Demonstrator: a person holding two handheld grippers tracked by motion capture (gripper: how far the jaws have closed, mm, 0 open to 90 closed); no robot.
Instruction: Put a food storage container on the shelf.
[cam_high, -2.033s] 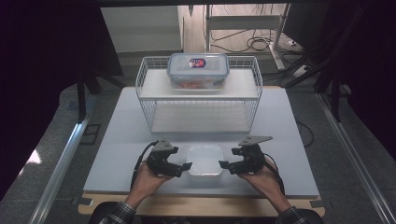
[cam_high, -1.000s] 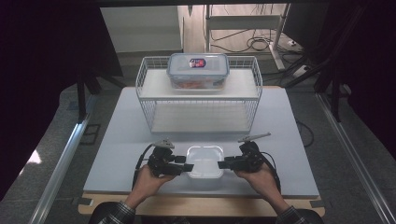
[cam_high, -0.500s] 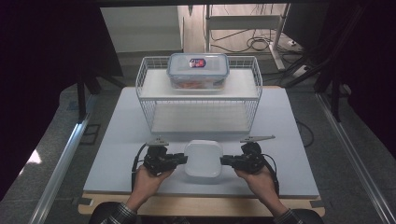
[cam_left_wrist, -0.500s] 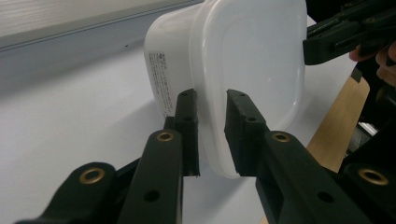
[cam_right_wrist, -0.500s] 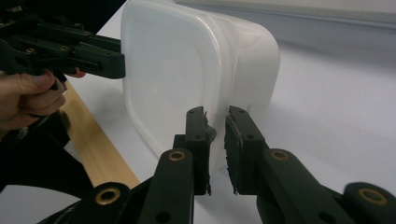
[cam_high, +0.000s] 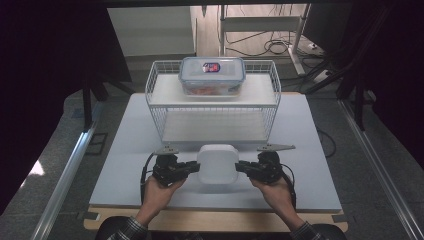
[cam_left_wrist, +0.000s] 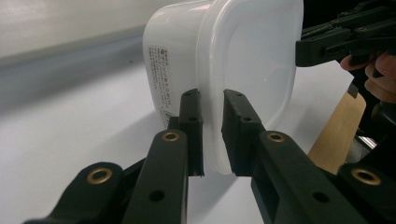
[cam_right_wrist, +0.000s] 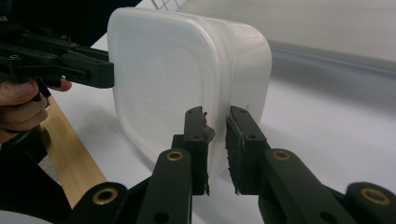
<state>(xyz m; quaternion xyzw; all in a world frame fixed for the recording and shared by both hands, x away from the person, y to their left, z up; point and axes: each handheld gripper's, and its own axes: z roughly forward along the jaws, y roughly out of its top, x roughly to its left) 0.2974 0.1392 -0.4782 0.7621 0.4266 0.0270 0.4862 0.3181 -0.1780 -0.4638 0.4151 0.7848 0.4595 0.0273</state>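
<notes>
A white lidded plastic container (cam_high: 217, 164) hangs between the two grippers above the table's near half, tipped so its flat lid faces up and toward the person. My left gripper (cam_high: 196, 166) grips its left rim, and its jaws have just been closing on that rim (cam_left_wrist: 212, 126). My right gripper (cam_high: 239, 166) has likewise just closed on the right rim (cam_right_wrist: 215, 140). In the left gripper view the container (cam_left_wrist: 224, 60) rises beyond the jaws, with the right gripper (cam_left_wrist: 336, 42) on its far edge. The right gripper view shows the container (cam_right_wrist: 187, 79) and the left gripper (cam_right_wrist: 70, 65) at its far side.
A white wire rack (cam_high: 212, 107) stands at the back of the grey table (cam_high: 125, 165). On its top shelf sits a clear lidded food box (cam_high: 212, 75). A wooden strip (cam_high: 210, 220) runs along the table's front edge. Dark curtains flank both sides.
The container has gone from lying flat near the front edge to being lifted and tipped lid-up, slightly farther from the person. Both grippers' jaws have closed onto its rim.
</notes>
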